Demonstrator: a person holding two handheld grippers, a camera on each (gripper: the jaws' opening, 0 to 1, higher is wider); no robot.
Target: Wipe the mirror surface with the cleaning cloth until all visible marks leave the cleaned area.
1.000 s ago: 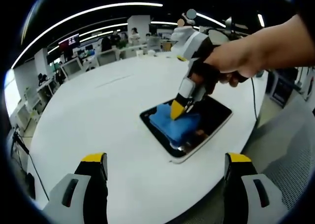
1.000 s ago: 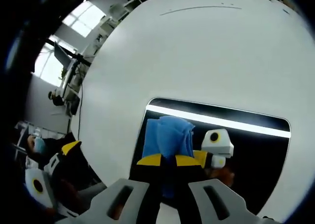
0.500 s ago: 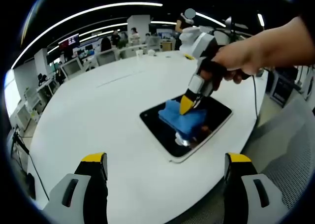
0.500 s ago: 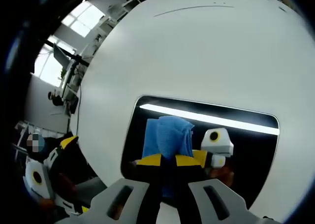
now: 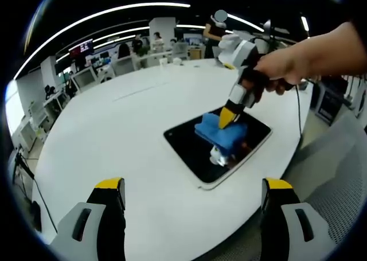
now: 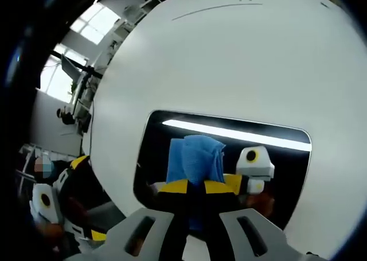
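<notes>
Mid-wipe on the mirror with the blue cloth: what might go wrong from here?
The rectangular white-framed mirror lies unheld near the round white table's edge, so a hard stroke from the right gripper may push it off. The bunched blue cleaning cloth covers a narrow strip, so marks may be missed.

Open-plan office, rows of desks with monitors (image 5: 86, 76), ceiling strip lights (image 5: 103, 13)

One mirror (image 5: 195, 152), one blue cloth (image 5: 221, 132), one round white desk (image 5: 114, 135), and two grippers: the right gripper (image 5: 227, 116) and the left gripper (image 5: 192, 195).
</notes>
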